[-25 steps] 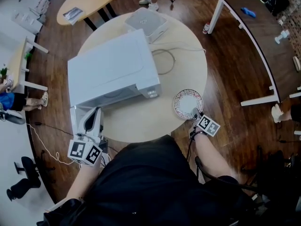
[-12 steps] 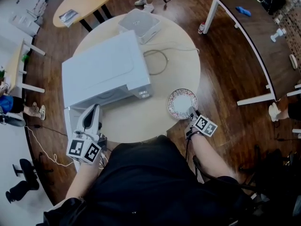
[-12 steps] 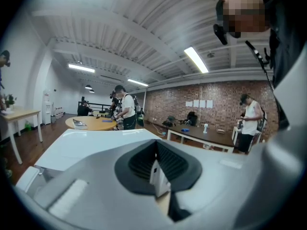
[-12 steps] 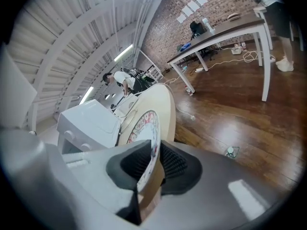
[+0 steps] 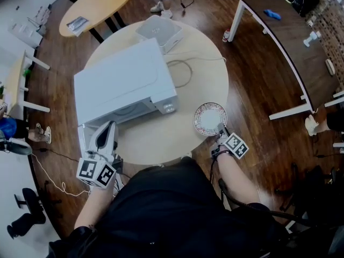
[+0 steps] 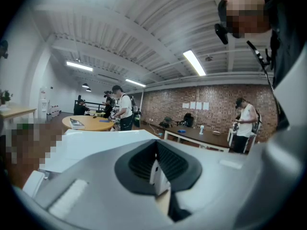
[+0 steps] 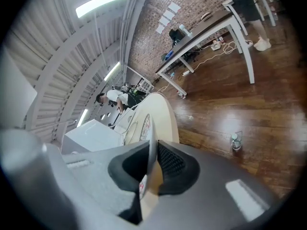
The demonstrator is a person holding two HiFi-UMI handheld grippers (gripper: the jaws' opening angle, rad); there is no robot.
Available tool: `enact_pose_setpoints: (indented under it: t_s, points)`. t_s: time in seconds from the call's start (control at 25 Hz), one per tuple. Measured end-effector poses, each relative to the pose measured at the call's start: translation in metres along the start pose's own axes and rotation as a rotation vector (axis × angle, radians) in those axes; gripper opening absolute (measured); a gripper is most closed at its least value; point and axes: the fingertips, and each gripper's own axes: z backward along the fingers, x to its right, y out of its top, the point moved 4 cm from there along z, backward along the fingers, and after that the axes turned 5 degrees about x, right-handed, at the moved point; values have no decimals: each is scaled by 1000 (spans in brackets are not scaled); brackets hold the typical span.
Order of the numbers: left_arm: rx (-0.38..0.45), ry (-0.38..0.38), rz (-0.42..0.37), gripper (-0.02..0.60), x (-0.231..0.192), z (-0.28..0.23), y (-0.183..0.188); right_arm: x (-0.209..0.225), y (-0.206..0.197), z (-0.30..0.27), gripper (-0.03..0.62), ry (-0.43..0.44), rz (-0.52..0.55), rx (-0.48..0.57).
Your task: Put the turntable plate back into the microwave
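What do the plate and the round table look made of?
The plate is likely glazed ceramic: glossy white centre, red patterned rim band, thin rigid edge. Glass or melamine can't be ruled out. The round table has a pale beige, matte, uniform top with no visible grain, so probably laminate or painted board.

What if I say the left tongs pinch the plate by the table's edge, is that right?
No, the right tongs pinch the plate by the table's edge. They have just been closing on its rim, as the right gripper view shows. The left tongs grip the microwave door.
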Motion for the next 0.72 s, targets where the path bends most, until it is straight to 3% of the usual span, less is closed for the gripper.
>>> enact_pose_setpoints:
  t_s: [0.16,0.72]
  points:
    - [5,27,-5,3,-17,18,6,-5,-13,-7,25,-6,-22,13]
    - [40,39,35,3,-23,32,7,-14,-3,8,25,-17,-42,56]
